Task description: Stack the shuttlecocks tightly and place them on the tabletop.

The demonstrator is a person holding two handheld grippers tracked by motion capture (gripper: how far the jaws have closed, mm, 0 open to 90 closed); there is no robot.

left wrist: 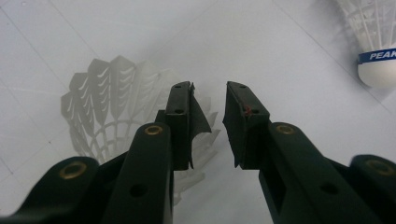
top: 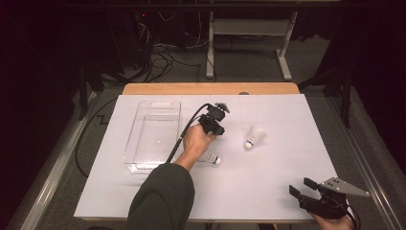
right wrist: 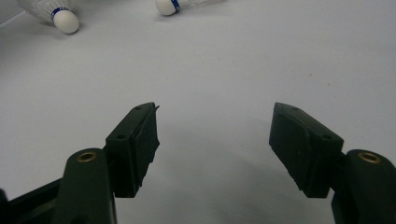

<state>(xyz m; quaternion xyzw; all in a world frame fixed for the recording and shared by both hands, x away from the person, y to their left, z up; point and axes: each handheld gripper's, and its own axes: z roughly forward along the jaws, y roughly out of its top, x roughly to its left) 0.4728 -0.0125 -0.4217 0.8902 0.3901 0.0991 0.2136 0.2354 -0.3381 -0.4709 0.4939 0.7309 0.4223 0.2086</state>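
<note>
A: Where are the shuttlecocks?

B: 2 lie on the white table (top: pixel 268 187). From the table's middle, the near shuttlecock (top: pixel 211 157) is at about 7 o'clock, cork toward 3 o'clock, partly under the left hand (top: pixel 195 142). The far shuttlecock (top: pixel 254 137) is at about 2 o'clock, cork toward 7 o'clock, well apart from the first.

A: And the left gripper (top: pixel 213 120)?

B: It hangs over the table just past the near shuttlecock. In the left gripper view its jaws stand a little apart, with bare table in the gap. The near shuttlecock's skirt (left wrist: pixel 112 107) lies behind and beside the jaw at 9 o'clock; I cannot tell whether that jaw touches it. The far shuttlecock (left wrist: pixel 373 46) sits at 2 o'clock in that view.

A: The right gripper (top: pixel 302 188)?

B: At the table's 5 o'clock corner, low over the surface, jaws wide apart and holding nothing. In the right gripper view both corks show, at 11 o'clock (right wrist: pixel 65 21) and 12 o'clock (right wrist: pixel 166 5).

A: Anything else?

B: A clear tray (top: pixel 143 160) stands at the table's 9 o'clock side, beside the left forearm.
</note>
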